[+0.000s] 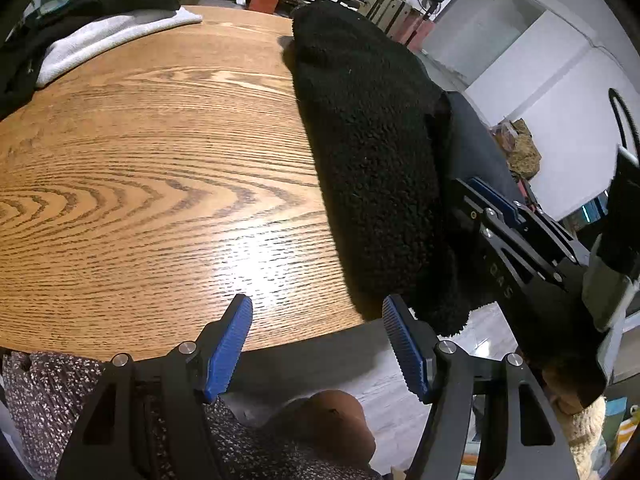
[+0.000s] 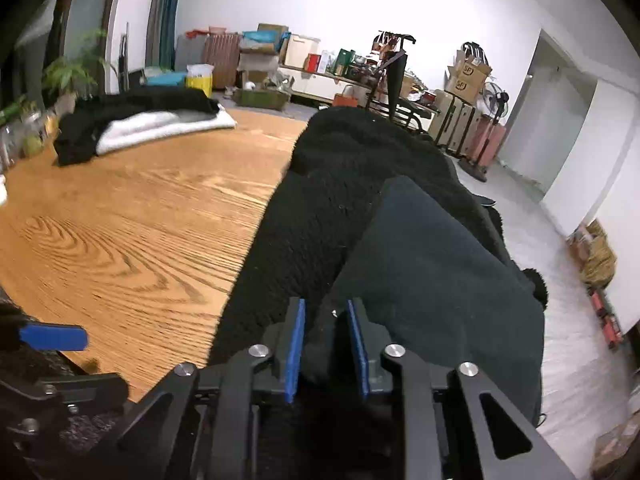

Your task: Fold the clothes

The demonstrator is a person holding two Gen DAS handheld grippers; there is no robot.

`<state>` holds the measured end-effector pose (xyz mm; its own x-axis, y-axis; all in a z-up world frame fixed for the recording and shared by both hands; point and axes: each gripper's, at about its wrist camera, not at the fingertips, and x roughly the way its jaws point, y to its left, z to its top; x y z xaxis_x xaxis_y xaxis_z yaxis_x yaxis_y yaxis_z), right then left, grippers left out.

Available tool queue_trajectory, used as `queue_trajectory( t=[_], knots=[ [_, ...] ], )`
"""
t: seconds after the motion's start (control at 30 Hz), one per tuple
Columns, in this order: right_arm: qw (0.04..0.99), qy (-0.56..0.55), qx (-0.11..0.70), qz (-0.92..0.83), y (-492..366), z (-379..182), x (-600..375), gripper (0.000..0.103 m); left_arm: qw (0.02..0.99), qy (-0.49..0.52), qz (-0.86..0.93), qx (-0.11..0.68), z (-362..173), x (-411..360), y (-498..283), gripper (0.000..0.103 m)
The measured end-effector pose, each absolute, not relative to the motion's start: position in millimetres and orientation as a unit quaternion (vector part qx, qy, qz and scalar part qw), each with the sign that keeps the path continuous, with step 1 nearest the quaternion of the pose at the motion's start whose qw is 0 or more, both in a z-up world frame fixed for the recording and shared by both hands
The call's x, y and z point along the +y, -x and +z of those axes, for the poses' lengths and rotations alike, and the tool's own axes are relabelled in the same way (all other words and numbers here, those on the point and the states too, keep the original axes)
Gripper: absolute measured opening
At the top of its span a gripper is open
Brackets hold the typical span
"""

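Observation:
A black fleece garment (image 1: 372, 152) lies along the right side of the wooden table (image 1: 140, 160) and hangs over its near edge. In the right wrist view its smooth dark lining (image 2: 432, 264) is turned up beside the fleece (image 2: 320, 208). My right gripper (image 2: 326, 308) is shut on a bunch of this garment near the table's edge; it also shows at the right in the left wrist view (image 1: 492, 200). My left gripper (image 1: 316, 308) is open over the table's near edge, just left of the garment's hanging corner, holding nothing. One of its blue pads (image 2: 52, 337) shows at the lower left.
A folded white cloth under a black garment (image 2: 160, 120) lies at the table's far left corner (image 1: 112, 32). Bare wood (image 2: 120, 220) spans the middle. Speckled clothing of a person (image 1: 48, 392) is below the near edge. Boxes, shelves and a fan stand behind.

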<state>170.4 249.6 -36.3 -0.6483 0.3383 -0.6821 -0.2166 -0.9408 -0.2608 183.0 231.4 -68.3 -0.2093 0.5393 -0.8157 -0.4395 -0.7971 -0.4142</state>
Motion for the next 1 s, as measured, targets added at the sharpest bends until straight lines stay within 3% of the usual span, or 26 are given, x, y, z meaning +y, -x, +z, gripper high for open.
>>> queue_trajectory(
  t=[0.1,0.27,0.37,0.87,1.0],
  knots=[
    [0.159,0.390,-0.048,0.906,-169.6,-34.8,257.5,0.009,0.315,0.543,0.777,-0.052,-67.1,228.1,-182.7,0.069],
    [0.132,0.377,0.069,0.914,-176.4,-26.5,284.9,0.001,0.314,0.542,0.777,-0.063,-65.6,221.4,-178.4,0.069],
    [0.106,0.362,0.130,0.917,-184.1,-21.2,297.7,0.001,0.313,0.542,0.778,-0.066,-63.4,218.9,-178.2,0.069],
    [0.066,0.338,0.163,0.925,-216.8,4.0,283.0,0.002,0.320,0.542,0.774,-0.066,-64.6,222.1,-176.7,0.069],
    [0.025,0.319,0.240,0.916,-241.0,5.4,292.4,0.006,0.324,0.542,0.773,-0.066,-64.0,223.2,-177.0,0.069]
  ],
)
